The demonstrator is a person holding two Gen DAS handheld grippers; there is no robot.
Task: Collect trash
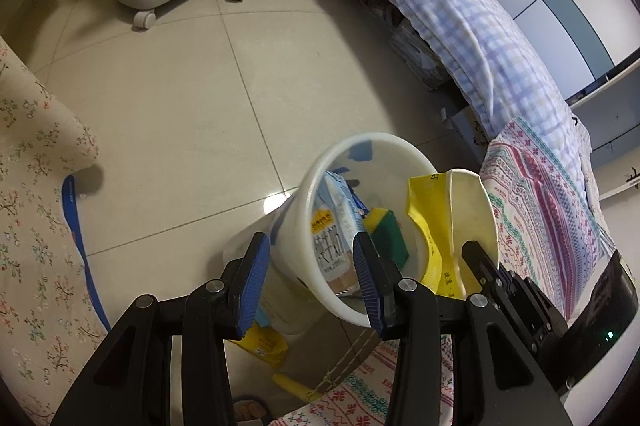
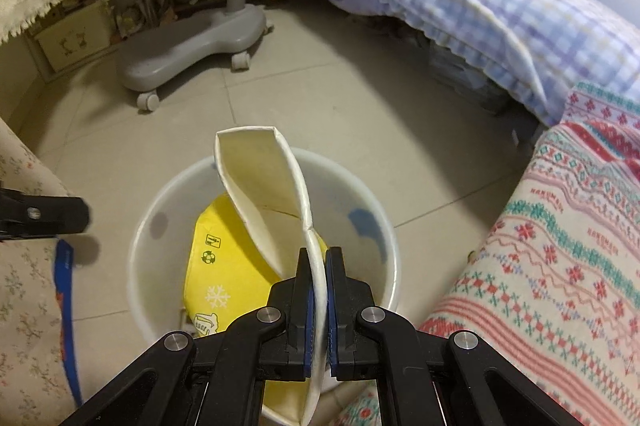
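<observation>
Right gripper (image 2: pixel 318 290) is clamped tight on a flattened yellow paper cup (image 2: pixel 264 194), dangling it over the white trash bucket (image 2: pixel 140 266). Left gripper (image 1: pixel 312 266) hangs wide open, empty, near the bucket's rim. Milk carton (image 1: pixel 330 226) and green sponge (image 1: pixel 390 236) sit inside.

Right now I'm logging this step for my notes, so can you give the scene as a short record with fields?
held item: crushed yellow paper cup, flattened, pinched at its rim
right gripper: shut on the cup, above the bin mouth
left gripper: open, empty, fingers straddling the bin's near wall
bin: white bucket on the tiled floor
bin contents: milk carton, green and yellow sponge
stage: cup over the bin, not yet released
</observation>
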